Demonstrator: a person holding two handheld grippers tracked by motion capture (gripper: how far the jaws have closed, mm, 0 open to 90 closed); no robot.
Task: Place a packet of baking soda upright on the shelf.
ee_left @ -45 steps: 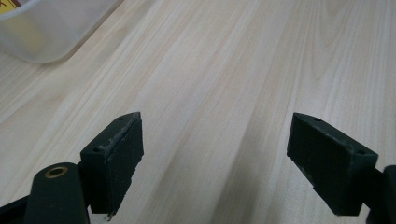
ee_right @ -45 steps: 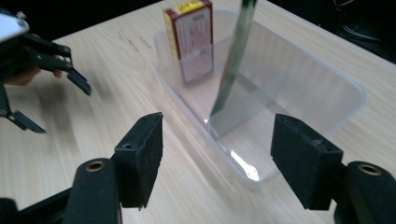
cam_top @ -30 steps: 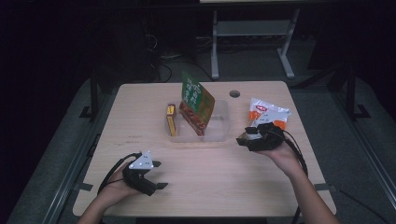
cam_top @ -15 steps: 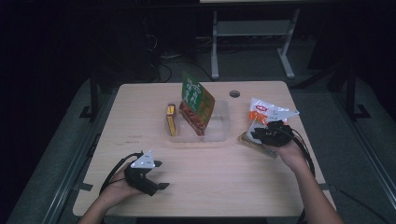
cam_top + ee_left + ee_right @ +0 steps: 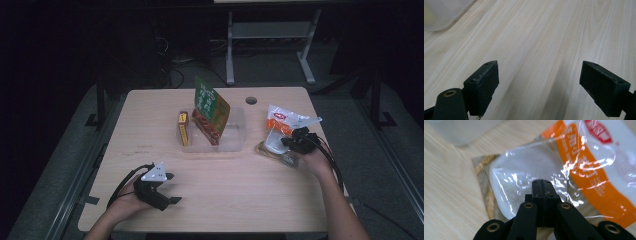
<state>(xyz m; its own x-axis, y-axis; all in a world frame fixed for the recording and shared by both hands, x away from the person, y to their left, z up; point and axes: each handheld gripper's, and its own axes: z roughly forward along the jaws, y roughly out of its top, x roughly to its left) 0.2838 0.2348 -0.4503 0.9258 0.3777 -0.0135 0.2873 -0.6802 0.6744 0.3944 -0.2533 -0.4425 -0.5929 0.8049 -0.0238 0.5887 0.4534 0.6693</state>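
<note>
Snack bags are what the hands work among on the wooden table (image 5: pixel 215 200), which takes up most of the high view, pale and grained, with a round cable hole (image 5: pixel 251 100) near its far edge. At the table's middle sits a clear plastic tray (image 5: pixel 235 142); a green and red bag (image 5: pixel 211 111) stands tilted in it, and a small yellow packet (image 5: pixel 183 129) stands at its left end. A pale rounded corner of that tray (image 5: pixel 439 15) shows at the top left of the left gripper view.

To the right of the tray, near the table's right edge, lies the clear bag with the orange band (image 5: pixel 281 131); its upper part rises off the wood and its lower part lies on a flat brownish packet (image 5: pixel 267 151). In the right gripper view the same clear bag (image 5: pixel 584 170) spreads across the frame, glossy, with a white round piece inside, and the brownish packet (image 5: pixel 482 180) peeks out at its left.

The right gripper (image 5: pixel 296 142) is at the bag's lower right side. Its jaws have just been closing and now stand pressed together, pad against pad (image 5: pixel 541 185), their tips over the wrapper; whether any film is pinched between them cannot be told.

The left gripper (image 5: pixel 162 192) lies low at the near left, well apart from the bags, its jaws spread wide (image 5: pixel 540 82) over bare wood.
</note>
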